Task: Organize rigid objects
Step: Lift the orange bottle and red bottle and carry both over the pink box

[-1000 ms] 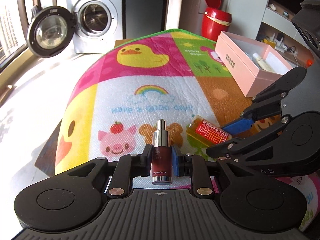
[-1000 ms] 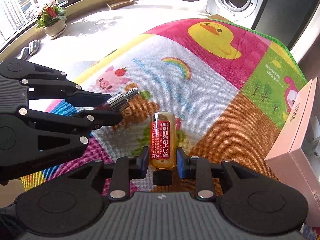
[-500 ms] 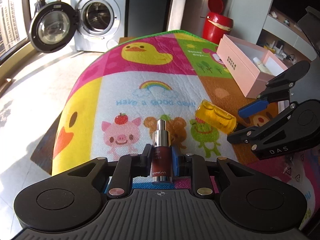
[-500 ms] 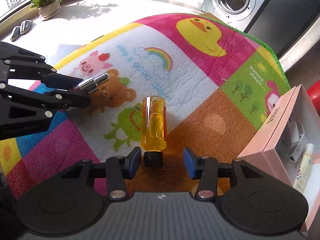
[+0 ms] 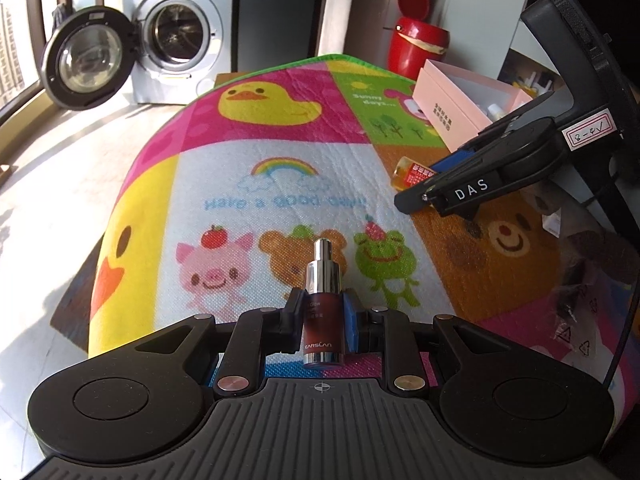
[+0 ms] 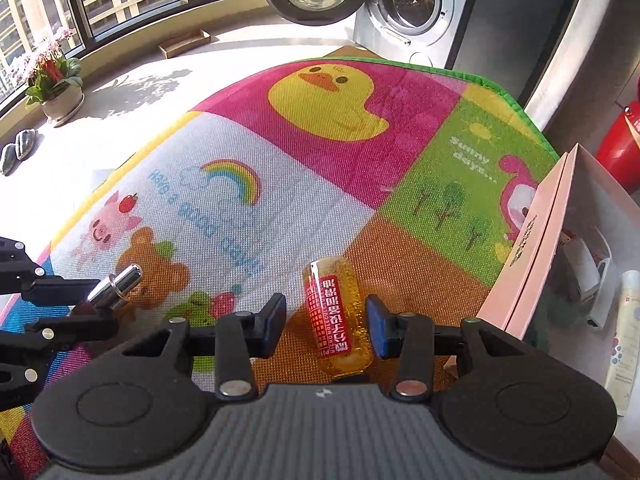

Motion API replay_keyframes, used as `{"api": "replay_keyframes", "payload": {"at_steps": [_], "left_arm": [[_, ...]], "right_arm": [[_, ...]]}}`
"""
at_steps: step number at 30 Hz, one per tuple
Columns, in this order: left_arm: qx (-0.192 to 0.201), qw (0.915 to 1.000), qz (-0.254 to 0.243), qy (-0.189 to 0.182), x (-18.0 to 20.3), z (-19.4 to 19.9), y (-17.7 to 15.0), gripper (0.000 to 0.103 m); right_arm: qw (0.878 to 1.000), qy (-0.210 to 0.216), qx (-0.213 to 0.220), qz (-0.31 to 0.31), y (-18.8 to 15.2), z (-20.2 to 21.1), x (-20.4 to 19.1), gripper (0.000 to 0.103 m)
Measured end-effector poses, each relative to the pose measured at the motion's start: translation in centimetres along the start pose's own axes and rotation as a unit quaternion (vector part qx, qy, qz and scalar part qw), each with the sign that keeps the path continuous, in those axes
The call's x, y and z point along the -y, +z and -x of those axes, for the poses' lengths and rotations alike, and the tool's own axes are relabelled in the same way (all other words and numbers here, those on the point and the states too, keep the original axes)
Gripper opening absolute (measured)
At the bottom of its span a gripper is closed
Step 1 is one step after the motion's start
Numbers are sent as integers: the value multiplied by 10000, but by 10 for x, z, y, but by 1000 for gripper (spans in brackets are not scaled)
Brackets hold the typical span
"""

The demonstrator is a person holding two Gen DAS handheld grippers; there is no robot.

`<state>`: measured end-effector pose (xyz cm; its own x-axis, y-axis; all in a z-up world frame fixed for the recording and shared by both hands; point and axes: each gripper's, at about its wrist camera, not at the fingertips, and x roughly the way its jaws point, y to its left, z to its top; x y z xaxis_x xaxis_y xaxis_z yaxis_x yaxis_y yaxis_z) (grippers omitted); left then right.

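While your right gripper (image 6: 326,326) has just been closing around the amber bottle (image 6: 338,320) lying on the mat (image 6: 420,276), pads apart from it | centre it, squeeze evenly | left gripper (image 5: 322,322) clamps the serum bottle (image 5: 322,320) | pink box (image 6: 532,256) just beside

pink box (image 6: 532,264) cut off, contents unclear

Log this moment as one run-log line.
left gripper: shut on serum bottle | right gripper: open, jaws closing around amber bottle on mat | pink box: open
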<state>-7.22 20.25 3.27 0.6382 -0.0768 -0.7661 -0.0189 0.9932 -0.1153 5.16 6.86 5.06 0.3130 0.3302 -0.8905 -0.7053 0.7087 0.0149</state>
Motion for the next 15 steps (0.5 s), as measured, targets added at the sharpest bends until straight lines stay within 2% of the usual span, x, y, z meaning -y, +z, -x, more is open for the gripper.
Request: {"api": "replay_keyframes", "payload": {"at_steps": [1, 7, 12, 15], "left_arm": [[-9, 10000, -6, -6, 0, -1, 0, 24], [-66, 9997, -189, -102, 13, -3, 0, 24], [-222, 9958, -727, -506, 44, 3, -7, 24], [-297, 9906, -1047, -826, 70, 6, -10, 24]], "right_arm": [[10000, 36, -13, 24, -1, 2, -1, 28], [9988, 414, -224, -135, -25, 23, -5, 27], [9979, 512, -187, -345, -66, 60, 0, 27], [9979, 411, -156, -469, -89, 81, 7, 27]]}}
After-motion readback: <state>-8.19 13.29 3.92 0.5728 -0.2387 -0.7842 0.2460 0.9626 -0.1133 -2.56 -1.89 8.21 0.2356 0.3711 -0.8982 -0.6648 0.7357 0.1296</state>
